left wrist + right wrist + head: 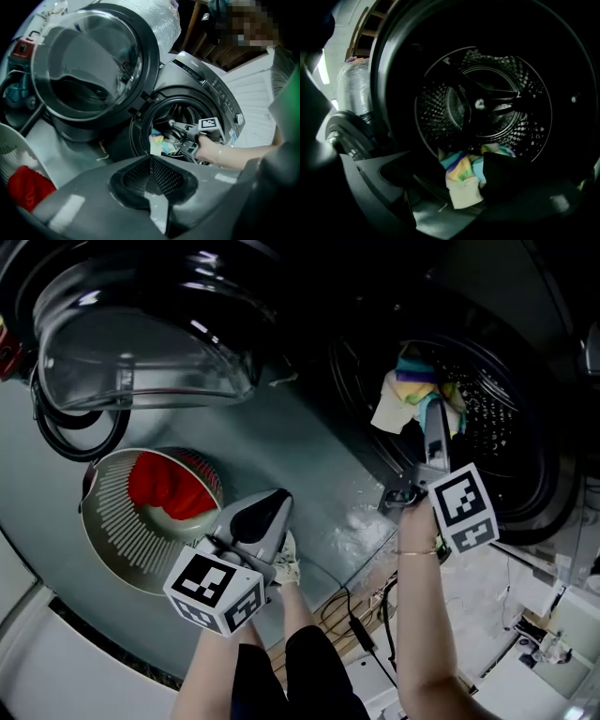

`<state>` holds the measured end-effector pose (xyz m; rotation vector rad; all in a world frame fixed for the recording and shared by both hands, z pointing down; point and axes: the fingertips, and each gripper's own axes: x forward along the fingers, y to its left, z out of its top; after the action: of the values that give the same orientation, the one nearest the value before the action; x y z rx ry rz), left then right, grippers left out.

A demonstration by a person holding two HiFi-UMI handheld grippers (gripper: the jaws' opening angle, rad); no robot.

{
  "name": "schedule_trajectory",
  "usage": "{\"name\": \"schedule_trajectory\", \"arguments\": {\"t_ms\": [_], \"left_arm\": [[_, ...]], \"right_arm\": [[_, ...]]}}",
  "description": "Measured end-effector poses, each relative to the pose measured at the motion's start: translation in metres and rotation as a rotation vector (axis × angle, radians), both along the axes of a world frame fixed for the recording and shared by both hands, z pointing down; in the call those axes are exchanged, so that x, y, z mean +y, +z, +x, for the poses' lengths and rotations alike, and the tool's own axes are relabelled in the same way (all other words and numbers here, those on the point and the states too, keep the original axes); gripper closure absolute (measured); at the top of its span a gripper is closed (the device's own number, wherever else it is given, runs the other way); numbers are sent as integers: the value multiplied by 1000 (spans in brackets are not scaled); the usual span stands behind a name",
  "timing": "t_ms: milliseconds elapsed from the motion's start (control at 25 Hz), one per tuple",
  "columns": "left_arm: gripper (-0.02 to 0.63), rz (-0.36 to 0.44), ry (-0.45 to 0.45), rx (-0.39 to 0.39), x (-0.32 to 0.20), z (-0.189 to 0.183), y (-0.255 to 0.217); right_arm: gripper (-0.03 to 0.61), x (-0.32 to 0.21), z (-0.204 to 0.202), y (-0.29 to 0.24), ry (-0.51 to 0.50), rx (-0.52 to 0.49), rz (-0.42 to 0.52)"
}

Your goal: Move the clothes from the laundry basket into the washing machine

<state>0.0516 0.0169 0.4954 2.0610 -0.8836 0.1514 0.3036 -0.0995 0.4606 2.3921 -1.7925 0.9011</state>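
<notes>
The white laundry basket point(112, 540) stands on the floor at the left with a red garment point(164, 482) in it, seen also as a red garment point(26, 185) low in the left gripper view. My left gripper point(279, 498) hovers beside the basket, shut and empty, its jaws meeting at the left gripper point(151, 161). My right gripper point(434, 413) reaches into the washing machine's drum point(487, 399), open. A striped multicoloured cloth point(412, 390) lies at the drum's front lip; the cloth point(461, 176) sits loose between and beyond the spread jaws of the right gripper point(454, 169).
The round glass door point(141, 343) hangs open at the upper left, above the basket. A black hose point(66, 437) loops beside it. Cables point(352, 610) trail on the floor near the person's legs. White clutter point(534, 634) lies at the lower right.
</notes>
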Motion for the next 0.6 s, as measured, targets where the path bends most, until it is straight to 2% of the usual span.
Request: {"name": "schedule_trajectory", "arguments": {"t_ms": [120,240,360,440,480,520,600], "left_arm": [[602,-16,-32,-20,9,-21,4],[593,-43,-79,-44,22,-48,6],[581,-74,-148,-74,34,-81,11],[570,-92,-211,-104,42,-104,17],[566,-101,-248,-123,46,-116,21],[562,-112,-287,-144,50,-129,26],[542,-141,-357,-179,60,-154,40]], "right_arm": [[154,25,-66,9,-184,-37,-64],[231,53,-137,25,-366,-96,-138],[283,81,-204,40,-521,-179,-189],[380,99,-240,43,-614,-218,-207],[448,108,-257,43,-667,-228,-207],[546,117,-273,42,-727,-235,-205],[551,135,-304,43,-858,-257,-217]]}}
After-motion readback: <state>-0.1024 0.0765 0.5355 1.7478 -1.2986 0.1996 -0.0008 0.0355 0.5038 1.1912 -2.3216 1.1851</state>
